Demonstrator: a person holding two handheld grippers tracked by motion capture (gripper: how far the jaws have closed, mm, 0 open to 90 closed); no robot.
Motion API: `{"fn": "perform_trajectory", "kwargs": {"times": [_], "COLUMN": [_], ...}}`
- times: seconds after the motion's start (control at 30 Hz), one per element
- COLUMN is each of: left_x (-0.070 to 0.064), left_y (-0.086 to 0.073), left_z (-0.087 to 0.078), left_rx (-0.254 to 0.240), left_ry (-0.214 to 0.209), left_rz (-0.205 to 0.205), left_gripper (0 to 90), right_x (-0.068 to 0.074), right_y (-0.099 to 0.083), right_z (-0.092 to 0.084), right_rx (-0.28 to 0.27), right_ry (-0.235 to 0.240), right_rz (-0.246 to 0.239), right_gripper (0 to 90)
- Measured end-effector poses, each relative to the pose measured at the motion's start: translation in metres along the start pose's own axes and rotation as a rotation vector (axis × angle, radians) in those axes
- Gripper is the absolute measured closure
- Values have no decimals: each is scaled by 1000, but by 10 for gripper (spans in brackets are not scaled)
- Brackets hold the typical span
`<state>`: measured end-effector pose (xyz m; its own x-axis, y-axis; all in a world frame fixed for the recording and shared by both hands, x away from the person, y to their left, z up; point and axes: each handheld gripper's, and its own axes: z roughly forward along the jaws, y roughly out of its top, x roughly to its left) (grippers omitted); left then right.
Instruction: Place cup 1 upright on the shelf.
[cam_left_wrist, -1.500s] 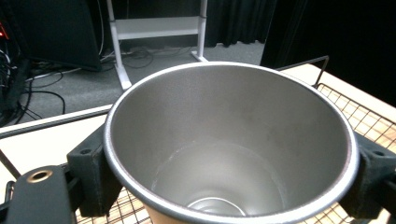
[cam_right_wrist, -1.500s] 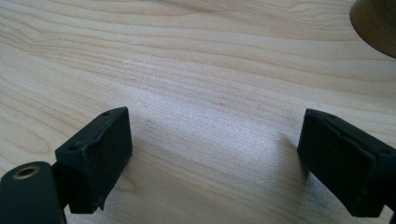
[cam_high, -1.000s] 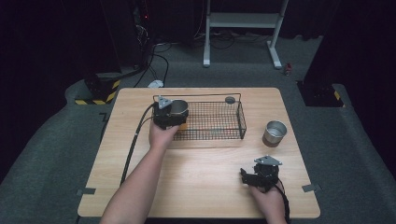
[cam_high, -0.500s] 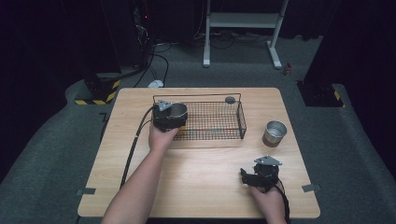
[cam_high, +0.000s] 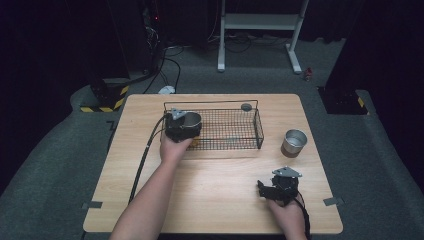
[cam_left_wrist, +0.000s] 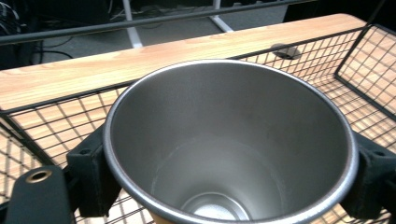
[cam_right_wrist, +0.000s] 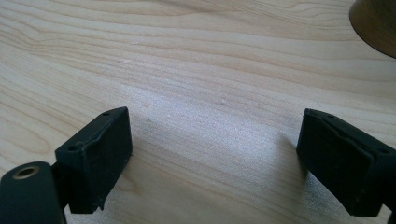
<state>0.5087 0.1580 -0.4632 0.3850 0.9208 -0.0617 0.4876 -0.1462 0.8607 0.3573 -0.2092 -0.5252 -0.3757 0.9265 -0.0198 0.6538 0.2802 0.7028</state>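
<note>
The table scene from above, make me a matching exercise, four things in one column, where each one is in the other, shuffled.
Things:
1. steel cup in the left tool
2. second steel cup
3. right tool
4. wire basket

Places:
a. near the table's front right, jaws open and empty
b. mid-table toward the far edge
c. at the basket's left end, gripped
d. standing on the table right of the basket

Pairs: 1-c, 2-d, 3-a, 4-b

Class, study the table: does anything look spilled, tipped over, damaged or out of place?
Nothing stands out. The left gripper holds a steel cup upright over the wire basket; a second cup stands upright beside the basket.
</note>
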Motion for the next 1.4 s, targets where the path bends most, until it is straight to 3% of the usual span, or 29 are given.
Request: {"fn": "perform_trajectory", "kwargs": {"times": [0.57, 1.13, 1.3, 1.4], "left_x": [-2, -2, -2, -2], "left_y": [-5, -11, -10, -9], "left_z": [1, 0, 0, 0], "left_rx": [8, 24, 39, 59], "left_ry": [4, 9, 22, 36], "left_rz": [38, 51, 63, 68], "left_gripper": [129, 133, 114, 58], "right_x": [0, 0, 0, 0], "right_y": [0, 0, 0, 0], "right_z": [0, 0, 0, 0], "right_rx": [1, 1, 1, 0], "right_ry": [0, -1, -1, 0], "right_rz": [3, 3, 3, 1], "right_gripper": [101, 101, 101, 101]}}
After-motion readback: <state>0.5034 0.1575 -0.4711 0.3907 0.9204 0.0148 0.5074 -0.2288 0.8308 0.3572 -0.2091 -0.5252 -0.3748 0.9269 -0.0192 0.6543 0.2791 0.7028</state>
